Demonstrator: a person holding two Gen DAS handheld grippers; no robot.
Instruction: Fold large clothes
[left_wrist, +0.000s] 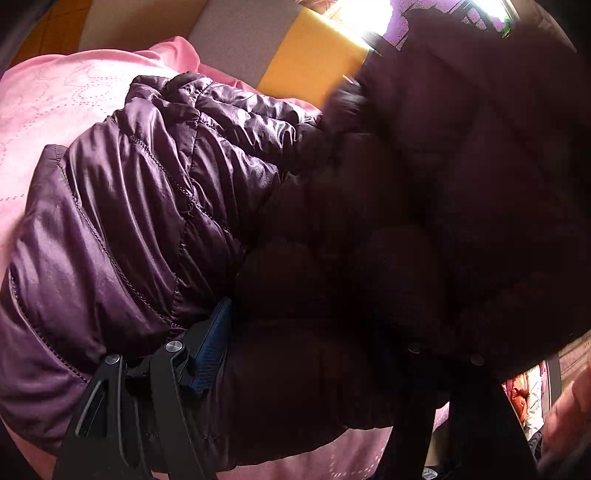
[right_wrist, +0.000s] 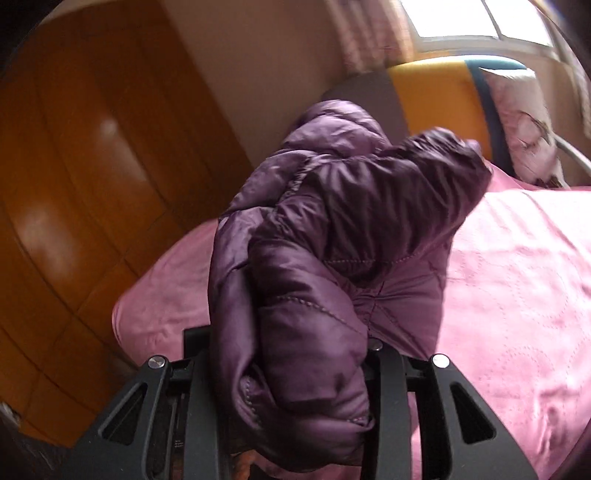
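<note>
Purple quilted nylon fills the left wrist view: the jacket (left_wrist: 155, 206) is shiny, puffy and stitched in diamond seams, lit at the left and falling into deep, blurred shadow at the right. It lies bunched on a pink bedspread (left_wrist: 48, 110). The left gripper (left_wrist: 310, 332) reaches into the padding from the near edge. One blue-padded finger (left_wrist: 208, 350) shows at the left, pressed against the fabric; the other is lost in the dark bulk at the right, so a thick wad of jacket sits between the jaws, which stand fairly wide around it. Only this view shows the snap studs (left_wrist: 476, 359) near the jacket's near edge and a yellow headboard (left_wrist: 314, 59) at the far side.

From the right wrist, the jacket (right_wrist: 325, 240) is seen whole as a lifted, crumpled bundle, its long axis running from the near edge up and away toward the far right, where a dark fold points at the headboard (right_wrist: 432, 92). The right gripper (right_wrist: 295, 354) clamps a thick roll of it; the fingers themselves are buried in fabric. Only here appear the wooden wardrobe (right_wrist: 92, 184) at the left, a patterned pillow (right_wrist: 524, 122) at the far right, and the bedspread (right_wrist: 517, 277) spreading right of the bundle.
</note>
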